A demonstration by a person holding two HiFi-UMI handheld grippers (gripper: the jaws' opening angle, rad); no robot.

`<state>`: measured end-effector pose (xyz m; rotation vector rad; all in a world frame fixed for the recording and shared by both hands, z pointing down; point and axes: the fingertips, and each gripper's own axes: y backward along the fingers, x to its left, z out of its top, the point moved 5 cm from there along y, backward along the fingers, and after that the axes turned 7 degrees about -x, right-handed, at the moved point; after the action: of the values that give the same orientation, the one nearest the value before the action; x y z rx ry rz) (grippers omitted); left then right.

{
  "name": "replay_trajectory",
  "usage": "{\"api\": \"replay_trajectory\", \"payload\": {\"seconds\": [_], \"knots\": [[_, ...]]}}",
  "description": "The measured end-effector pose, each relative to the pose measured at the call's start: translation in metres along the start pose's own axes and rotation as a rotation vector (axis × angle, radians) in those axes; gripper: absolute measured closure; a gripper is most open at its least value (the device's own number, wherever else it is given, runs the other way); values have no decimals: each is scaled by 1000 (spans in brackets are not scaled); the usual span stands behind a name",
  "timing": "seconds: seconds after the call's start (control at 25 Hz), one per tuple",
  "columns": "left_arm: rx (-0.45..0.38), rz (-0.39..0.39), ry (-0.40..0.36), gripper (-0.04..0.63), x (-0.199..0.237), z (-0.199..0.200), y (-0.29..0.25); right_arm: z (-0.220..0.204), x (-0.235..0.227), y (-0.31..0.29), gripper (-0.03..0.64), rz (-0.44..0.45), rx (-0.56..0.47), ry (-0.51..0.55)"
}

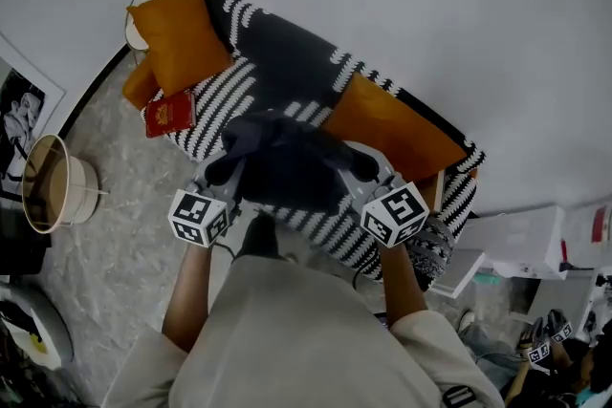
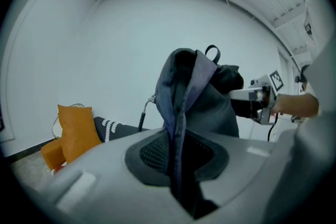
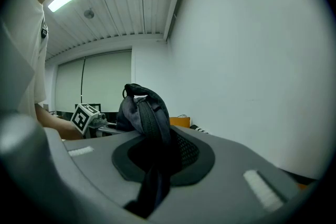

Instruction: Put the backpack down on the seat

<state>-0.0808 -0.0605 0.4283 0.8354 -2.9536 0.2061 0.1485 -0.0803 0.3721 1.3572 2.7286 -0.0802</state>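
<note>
A dark grey backpack (image 1: 285, 158) hangs in the air between my two grippers, above the front of a black-and-white striped sofa seat (image 1: 215, 105). My left gripper (image 1: 228, 175) is shut on the backpack's left side; in the left gripper view a fold of its fabric (image 2: 178, 113) runs down between the jaws. My right gripper (image 1: 354, 179) is shut on the right side, and the right gripper view shows a padded strap (image 3: 152, 128) clamped between the jaws. The pack's top loop (image 2: 212, 53) points up.
Orange cushions lie on the sofa, one at the left (image 1: 177, 33) and one at the right (image 1: 392, 131). A red booklet (image 1: 169, 114) rests on the seat's left end. A round wicker basket (image 1: 53, 184) stands on the floor at the left. A white wall (image 1: 430, 5) is behind the sofa.
</note>
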Motion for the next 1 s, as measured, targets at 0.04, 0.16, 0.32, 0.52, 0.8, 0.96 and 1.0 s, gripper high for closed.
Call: {"api": "replay_trajectory", "payload": {"seconds": [0.04,0.16,0.32,0.52,0.8,0.96,1.0], "knots": [[3,-4,5,541,8,-1,-8,-2,-7,-8,574,-6,5,-5],[19,-21,18,541,34,-4,-36,-7,-30,-35,574,-28,19,-19],[41,-41,32,541,69,-8,-71,-17,-60,-72,573,-50,34,-46],[66,-49,42,541,119,-10,-105,-27,-86,-122,574,-52,54,-71],[96,-56,69,541,173,-19,-146,-42,-116,-178,574,-58,81,-86],[116,-68,84,541,196,-31,-174,-56,-138,-202,574,-76,101,-97],[122,-72,90,541,201,-35,-180,-60,-144,-207,574,-81,108,-101]]}}
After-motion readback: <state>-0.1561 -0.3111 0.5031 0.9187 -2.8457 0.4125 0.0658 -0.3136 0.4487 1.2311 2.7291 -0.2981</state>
